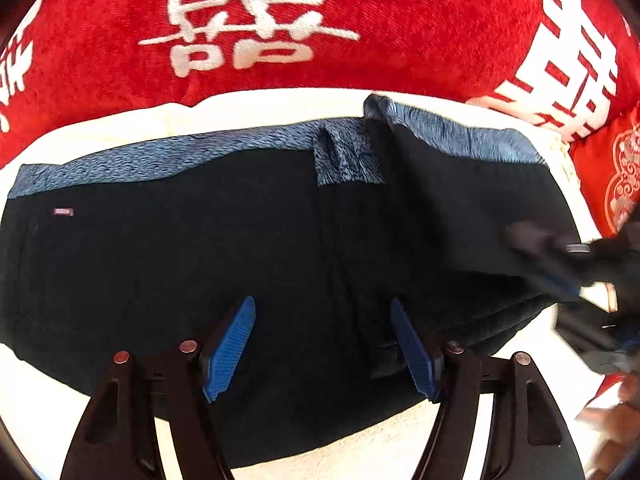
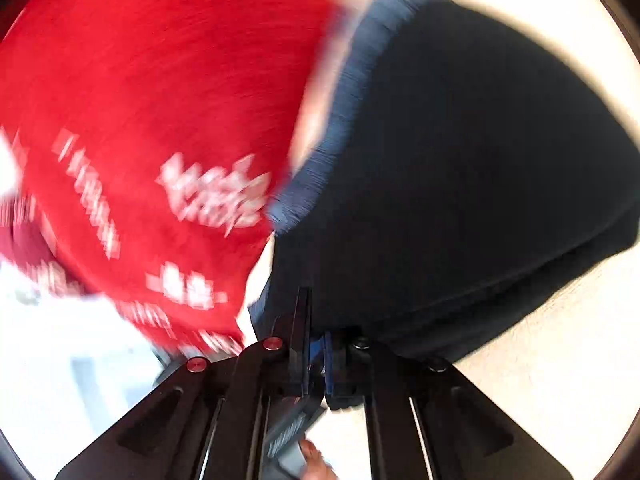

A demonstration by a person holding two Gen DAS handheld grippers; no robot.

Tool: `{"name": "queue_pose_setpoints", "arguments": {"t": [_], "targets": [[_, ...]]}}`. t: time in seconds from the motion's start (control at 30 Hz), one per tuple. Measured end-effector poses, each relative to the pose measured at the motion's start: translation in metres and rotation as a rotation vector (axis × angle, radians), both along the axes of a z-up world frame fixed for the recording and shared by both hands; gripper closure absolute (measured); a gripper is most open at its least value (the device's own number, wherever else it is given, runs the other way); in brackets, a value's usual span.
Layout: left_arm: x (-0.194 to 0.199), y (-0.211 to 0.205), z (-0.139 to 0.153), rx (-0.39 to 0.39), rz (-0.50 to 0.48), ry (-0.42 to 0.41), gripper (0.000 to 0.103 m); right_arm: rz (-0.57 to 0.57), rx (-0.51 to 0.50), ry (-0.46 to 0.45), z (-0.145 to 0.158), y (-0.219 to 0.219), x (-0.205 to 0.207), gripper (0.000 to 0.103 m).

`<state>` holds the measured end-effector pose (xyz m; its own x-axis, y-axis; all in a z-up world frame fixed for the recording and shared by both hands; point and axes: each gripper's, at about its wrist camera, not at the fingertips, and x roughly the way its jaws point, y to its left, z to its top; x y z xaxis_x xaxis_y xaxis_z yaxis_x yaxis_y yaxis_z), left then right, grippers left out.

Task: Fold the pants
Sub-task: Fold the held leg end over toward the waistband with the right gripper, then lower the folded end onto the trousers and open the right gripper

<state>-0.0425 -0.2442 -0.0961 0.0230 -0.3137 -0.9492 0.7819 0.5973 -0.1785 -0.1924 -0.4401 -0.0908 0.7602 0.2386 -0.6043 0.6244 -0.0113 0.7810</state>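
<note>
Dark navy pants [image 1: 200, 264] with a blue knitted waistband [image 1: 160, 160] lie across a cream surface [image 1: 260, 104]. The right part of the pants [image 1: 460, 208] is folded over and lifted. My left gripper [image 1: 322, 344] is open and hovers just above the dark cloth, holding nothing. My right gripper [image 1: 576, 280] shows blurred at the right edge of the left wrist view, at the edge of the lifted fold. In the right wrist view my right gripper [image 2: 316, 356] is shut on the pants [image 2: 460, 160], with the cloth bulging ahead of the fingers.
A red cushion with white characters [image 1: 280, 20] runs along the far side of the cream surface, and it also fills the left of the blurred right wrist view [image 2: 140, 120]. Another red patterned cushion [image 1: 616, 176] sits at the right. A hand [image 1: 616, 412] is at lower right.
</note>
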Motion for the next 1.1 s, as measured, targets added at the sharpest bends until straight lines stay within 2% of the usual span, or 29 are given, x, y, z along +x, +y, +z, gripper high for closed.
{"name": "queue_pose_setpoints", "arguments": {"t": [0.07, 0.1, 0.17, 0.27, 0.3, 0.37, 0.43, 0.5, 0.53, 0.57, 0.63, 0.7, 0.73, 0.77, 0.9, 0.97, 1.07, 1.1], "targets": [[0.004, 0.012, 0.007, -0.001, 0.011, -0.005, 0.032, 0.075, -0.058, 0.025, 0.021, 0.008, 0.002, 0.097], [0.007, 0.016, 0.008, 0.001, 0.018, -0.008, 0.032, 0.094, -0.049, 0.035, 0.021, 0.012, 0.003, 0.097], [0.009, 0.025, 0.009, 0.015, 0.035, -0.02, 0.032, 0.125, -0.018, 0.083, 0.004, 0.021, 0.007, 0.097], [0.012, 0.034, 0.013, 0.032, 0.067, -0.059, 0.032, 0.173, 0.01, 0.18, -0.041, 0.031, 0.016, 0.098], [0.013, 0.036, 0.015, 0.035, 0.074, -0.068, 0.032, 0.145, 0.02, 0.149, -0.048, 0.032, 0.012, 0.098], [0.017, 0.043, 0.018, 0.033, 0.085, -0.077, 0.032, 0.129, 0.016, 0.131, -0.047, 0.034, 0.011, 0.098], [0.019, 0.044, 0.021, 0.039, 0.081, -0.083, 0.032, 0.204, -0.03, 0.154, -0.034, 0.036, 0.011, 0.095], [0.02, 0.04, 0.025, 0.046, 0.068, -0.08, 0.032, 0.331, -0.062, 0.204, -0.018, 0.041, 0.014, 0.078], [0.019, 0.035, 0.029, 0.045, 0.059, -0.08, 0.032, 0.399, -0.099, 0.257, -0.005, 0.042, 0.012, 0.051], [0.018, 0.03, 0.036, 0.036, 0.047, -0.081, 0.032, 0.42, -0.138, 0.272, 0.006, 0.04, 0.007, 0.04], [0.014, 0.017, 0.05, -0.001, 0.017, -0.084, 0.032, 0.389, -0.224, 0.242, 0.037, 0.022, -0.009, 0.04], [0.008, -0.002, 0.062, -0.038, -0.017, -0.077, 0.032, 0.325, -0.317, 0.255, 0.059, -0.011, -0.022, 0.05], [0.004, -0.016, 0.066, -0.054, -0.041, -0.069, 0.032, 0.308, -0.349, 0.266, 0.064, -0.024, -0.022, 0.073], [0.001, -0.028, 0.068, -0.065, -0.055, -0.068, 0.032, 0.294, -0.383, 0.29, 0.066, -0.043, -0.021, 0.09], [-0.014, -0.083, 0.06, -0.098, -0.113, -0.075, 0.032, 0.323, -0.438, 0.354, 0.044, -0.091, 0.009, 0.091], [-0.016, -0.103, 0.041, -0.057, -0.112, -0.091, 0.032, 0.38, -0.425, 0.358, 0.02, -0.095, 0.024, 0.091], [-0.012, -0.105, 0.002, 0.066, -0.084, -0.071, 0.032, 0.423, -0.361, 0.37, -0.014, -0.075, 0.041, 0.09], [-0.012, -0.098, -0.002, 0.049, -0.08, -0.064, 0.032, 0.416, -0.365, 0.355, -0.016, -0.067, 0.041, 0.09]]}}
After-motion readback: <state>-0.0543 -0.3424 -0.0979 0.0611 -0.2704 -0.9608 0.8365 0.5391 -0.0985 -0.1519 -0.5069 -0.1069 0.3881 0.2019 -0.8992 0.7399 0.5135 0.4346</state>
